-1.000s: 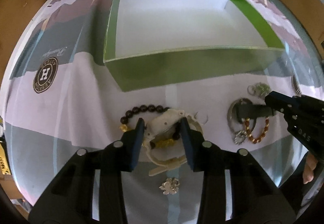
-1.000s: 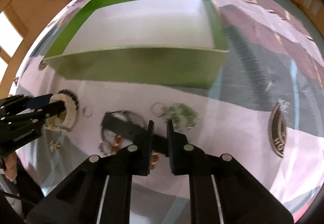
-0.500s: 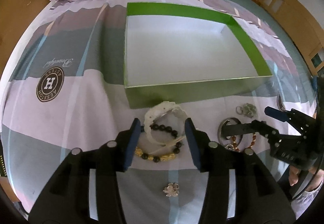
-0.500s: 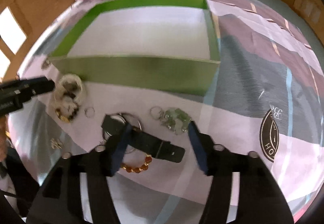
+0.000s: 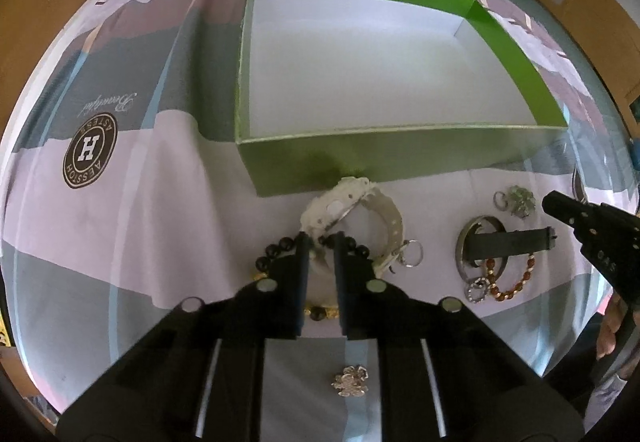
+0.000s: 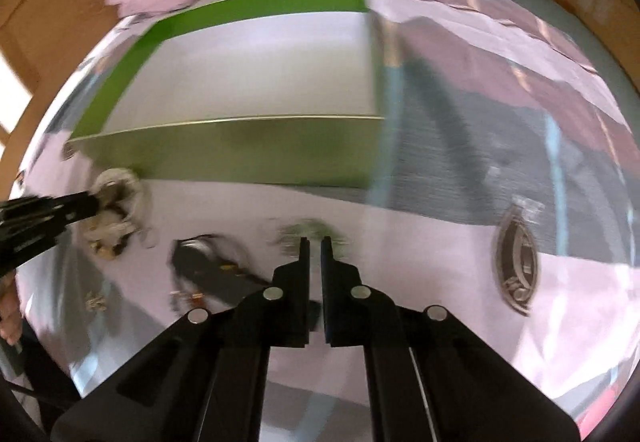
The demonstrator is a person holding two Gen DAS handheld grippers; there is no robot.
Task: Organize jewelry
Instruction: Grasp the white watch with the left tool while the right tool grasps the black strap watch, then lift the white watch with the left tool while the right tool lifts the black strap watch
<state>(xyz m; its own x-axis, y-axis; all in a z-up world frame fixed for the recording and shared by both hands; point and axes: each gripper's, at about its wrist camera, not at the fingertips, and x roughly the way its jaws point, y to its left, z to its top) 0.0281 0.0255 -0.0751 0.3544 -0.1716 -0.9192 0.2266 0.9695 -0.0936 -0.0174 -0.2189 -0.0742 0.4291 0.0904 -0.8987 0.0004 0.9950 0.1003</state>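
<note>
L gripper (image 5: 319, 242) jaws nearly closed, pinching dark-bead bracelet (image 5: 276, 251) beside white plastic watch (image 5: 352, 210), just in front of empty green cardboard box (image 5: 360, 162). R gripper (image 6: 315, 242) jaws nearly shut over blurry green-stone keyring (image 6: 312, 230); grip unclear.

I'm seeing matt black plastic on the left gripper (image 5: 319, 242), a matt white plastic-looking watch (image 5: 352, 208), glossy dark beads (image 5: 276, 250), a shiny metal brooch (image 5: 351, 381), a green box (image 5: 392, 158) w/ smooth satin card walls & white paper-like floor, all lying on soft printed cloth bedsheet (image 5: 140, 210).
</note>
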